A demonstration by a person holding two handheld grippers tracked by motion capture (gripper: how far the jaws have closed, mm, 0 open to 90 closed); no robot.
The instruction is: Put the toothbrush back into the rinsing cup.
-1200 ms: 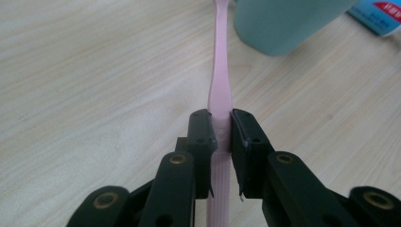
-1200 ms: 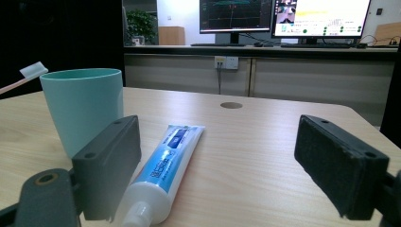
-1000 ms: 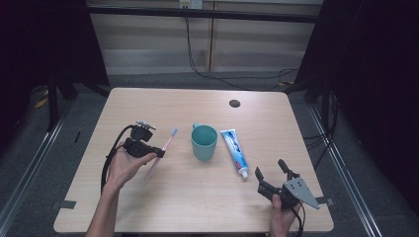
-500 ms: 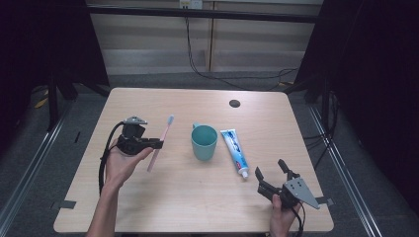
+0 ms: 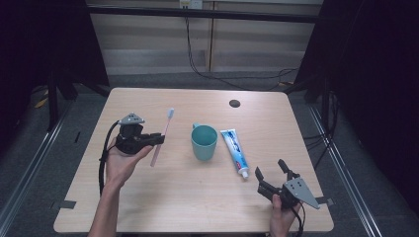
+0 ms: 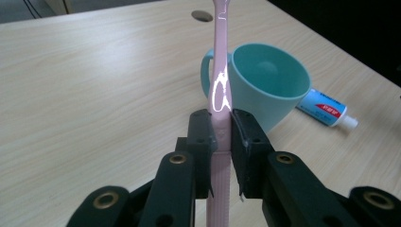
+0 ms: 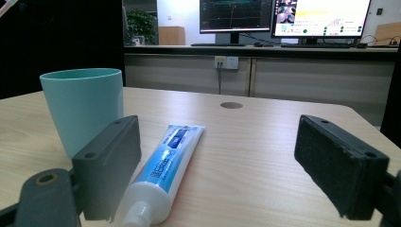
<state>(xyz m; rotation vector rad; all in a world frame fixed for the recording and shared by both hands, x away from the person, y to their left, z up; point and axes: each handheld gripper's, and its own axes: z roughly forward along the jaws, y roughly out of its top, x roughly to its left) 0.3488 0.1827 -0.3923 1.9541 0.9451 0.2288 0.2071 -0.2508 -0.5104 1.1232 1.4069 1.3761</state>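
Observation:
My left gripper (image 5: 157, 139) (image 6: 221, 127) is shut on the handle of a pink toothbrush (image 5: 162, 137) (image 6: 220, 94), held above the table's left half with the bristle end pointing away. A teal cup (image 5: 204, 141) (image 6: 265, 78) (image 7: 82, 106) stands upright at the table's middle, to the right of the brush. A white and blue toothpaste tube (image 5: 234, 151) (image 6: 326, 108) (image 7: 163, 165) lies flat just right of the cup, cap toward me. My right gripper (image 5: 272, 173) (image 7: 217, 165) rests low near the front right edge, open and with nothing between its jaws, facing the tube.
A round cable hole (image 5: 234, 103) (image 7: 231, 105) is in the tabletop (image 5: 197, 197) at the back right. Cables trail from both grippers. Dark floor and metal rails surround the table; monitors stand beyond it in the right gripper view.
My left hand has carried the toothbrush a little to the left and toward the back, away from the cup. The right gripper has stayed put.

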